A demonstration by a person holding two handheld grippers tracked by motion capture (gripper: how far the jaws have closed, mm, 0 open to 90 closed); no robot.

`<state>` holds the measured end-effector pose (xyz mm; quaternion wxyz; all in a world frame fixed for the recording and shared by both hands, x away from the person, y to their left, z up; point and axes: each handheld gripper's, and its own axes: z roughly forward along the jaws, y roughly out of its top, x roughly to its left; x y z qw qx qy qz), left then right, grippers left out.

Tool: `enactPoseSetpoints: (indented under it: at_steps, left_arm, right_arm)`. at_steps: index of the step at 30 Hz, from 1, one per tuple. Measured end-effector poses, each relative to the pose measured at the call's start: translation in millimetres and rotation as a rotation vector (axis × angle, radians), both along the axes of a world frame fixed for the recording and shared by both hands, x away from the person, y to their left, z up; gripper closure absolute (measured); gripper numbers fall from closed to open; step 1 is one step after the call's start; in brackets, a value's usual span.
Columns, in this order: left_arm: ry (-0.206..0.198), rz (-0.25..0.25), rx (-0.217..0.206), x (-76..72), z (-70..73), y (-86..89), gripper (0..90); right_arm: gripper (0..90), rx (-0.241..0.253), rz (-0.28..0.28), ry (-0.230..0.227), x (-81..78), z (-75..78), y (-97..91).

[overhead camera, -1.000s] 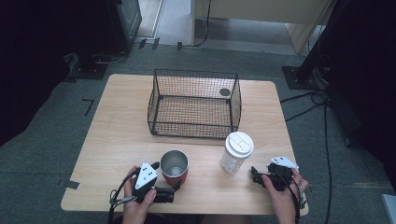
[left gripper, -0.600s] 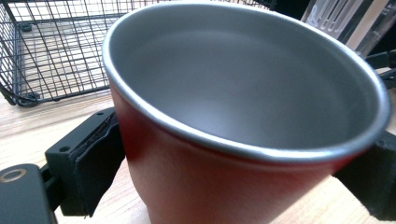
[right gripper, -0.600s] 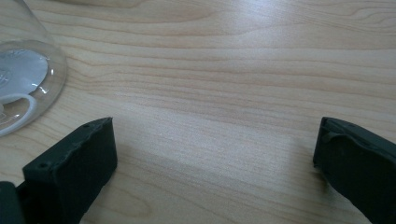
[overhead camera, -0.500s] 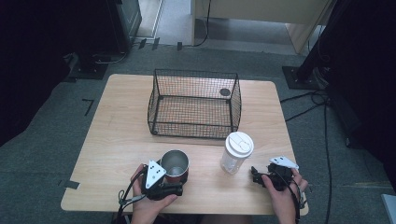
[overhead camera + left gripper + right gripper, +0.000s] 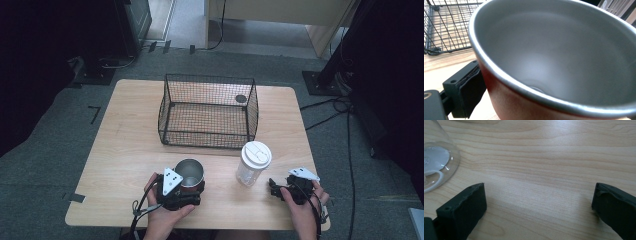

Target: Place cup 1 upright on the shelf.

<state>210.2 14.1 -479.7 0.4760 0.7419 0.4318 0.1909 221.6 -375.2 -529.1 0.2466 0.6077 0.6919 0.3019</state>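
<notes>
Wooden table (image 5: 130, 150), mesh basket (image 5: 207, 112), steel cup (image 5: 190, 172)

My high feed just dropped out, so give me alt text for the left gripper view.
A red metal cup with a bare steel inside, empty, sits close up between the left gripper jaws, one black pad beside its wall at lower left. A black wire basket stands behind on the light wooden table.

A wire basket (image 5: 207, 111) stands far-centre on the wooden bench (image 5: 125, 145), a small dark disc (image 5: 241, 98) lying at its far right. Grey carpet (image 5: 55, 125) surrounds the bench. Black cables (image 5: 330, 107) trail across the floor at right, near a dark stand base (image 5: 322, 82).
</notes>
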Motion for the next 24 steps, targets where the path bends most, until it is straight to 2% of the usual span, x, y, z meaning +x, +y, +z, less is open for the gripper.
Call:
enactPoseSetpoints:
  at_steps: [5,10,15,22,24]
  left_arm:
    - [0.003,-0.023,-0.017,2.8,-2.0,-0.3,2.3]
    - [-0.012,-0.020,0.025,1.3,0.9,-0.1,5.4]
    - [-0.020,-0.003,0.006,1.4,3.9,5.2,6.1]
    - [-0.067,-0.016,-0.027,4.3,14.0,10.5,6.4]
    - [-0.110,-0.019,-0.056,5.5,19.8,12.4,6.4]
  right_arm:
    - [0.0,-0.001,0.002,0.000,0.8,0.0,-0.1]
    - [0.0,-0.001,0.002,0.001,0.8,0.0,-0.1]
    - [0.0,0.000,0.002,0.001,0.8,0.1,-0.1]
    - [0.0,0.000,0.002,0.001,0.8,0.1,-0.1]
    - [0.0,-0.001,0.002,0.001,0.8,0.0,-0.1]
